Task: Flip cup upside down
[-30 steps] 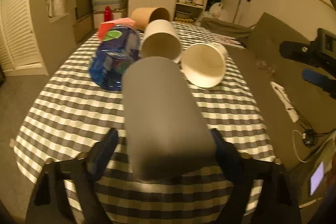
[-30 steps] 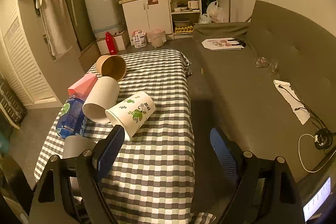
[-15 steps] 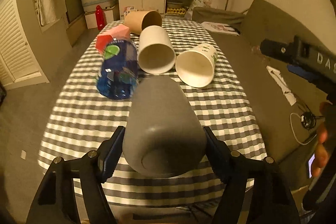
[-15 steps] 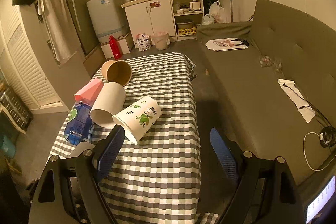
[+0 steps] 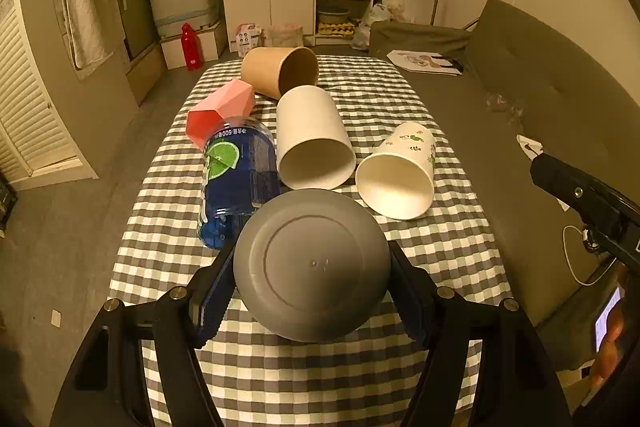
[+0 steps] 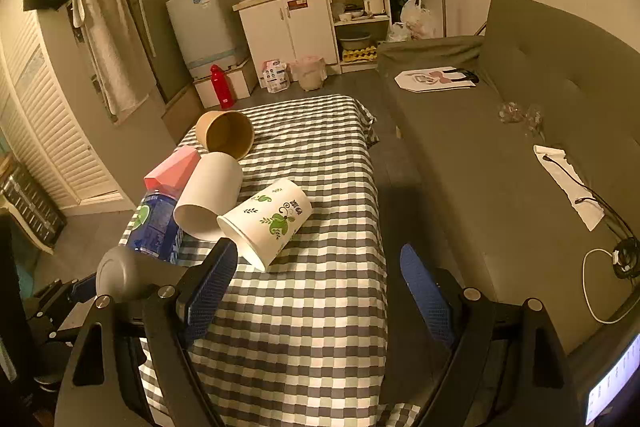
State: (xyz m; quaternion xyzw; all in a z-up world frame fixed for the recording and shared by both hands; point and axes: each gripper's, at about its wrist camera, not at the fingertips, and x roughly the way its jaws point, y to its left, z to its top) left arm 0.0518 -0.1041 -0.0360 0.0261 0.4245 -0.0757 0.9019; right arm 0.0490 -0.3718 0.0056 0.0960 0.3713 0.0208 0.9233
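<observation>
Since a second ago the grey cup (image 5: pixel 311 265) has turned in the left gripper (image 5: pixel 310 283): then its side faced the left wrist camera, now its round flat base does, and the view looks down the table from higher up; the cup hangs above the near end of the checked tablecloth (image 5: pixel 400 99), clamped at its sides between the two fingers; the right gripper (image 6: pixel 316 287) hovers over the cloth's right edge, jaws wide apart and holding nothing.

Largest to smallest on the cloth, all lying on their sides: a blue bottle (image 5: pixel 236 179); a white cup (image 5: pixel 312 139) just beside it; a brown paper cup (image 5: pixel 280 71) farther back; a leaf-printed paper cup (image 5: pixel 400 175) to the right; a pink cup (image 5: pixel 220 113) touching the bottle.

The grey cup looks like smooth, stiff plastic; probably light, and likely slippery; the hold across the wall near the base seems sound for setting it rim-down.
</observation>
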